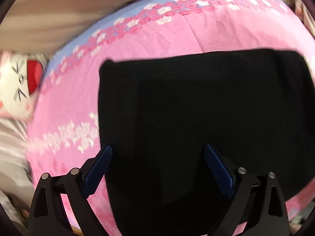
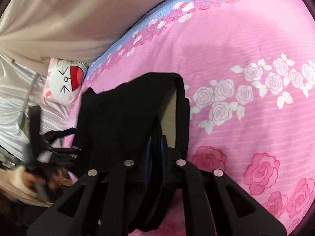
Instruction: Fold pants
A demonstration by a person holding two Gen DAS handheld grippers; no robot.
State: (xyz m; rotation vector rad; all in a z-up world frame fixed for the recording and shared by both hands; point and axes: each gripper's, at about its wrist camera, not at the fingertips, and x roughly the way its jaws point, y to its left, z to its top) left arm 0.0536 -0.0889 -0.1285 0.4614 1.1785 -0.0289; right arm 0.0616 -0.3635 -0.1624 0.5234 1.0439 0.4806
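Observation:
The black pants point(image 1: 196, 108) lie as a folded dark block on the pink rose bedsheet point(image 1: 157, 39). My left gripper point(image 1: 157, 151) is open just above the pants' near edge, blue pads point(image 1: 100, 167) spread wide, nothing between them. In the right wrist view, my right gripper point(image 2: 155, 139) is shut on a bunched edge of the black pants point(image 2: 122, 108) and lifts it off the bedsheet point(image 2: 246, 39); the cloth drapes over the fingers and hides the tips. The left gripper point(image 2: 53, 137) shows blurred at the left.
A white cat-face pillow point(image 2: 65, 80) lies at the bed's left edge, also in the left wrist view point(image 1: 17, 82). Beige curtain point(image 2: 69, 19) hangs behind the bed. White satin cloth point(image 2: 11, 98) lies at the far left.

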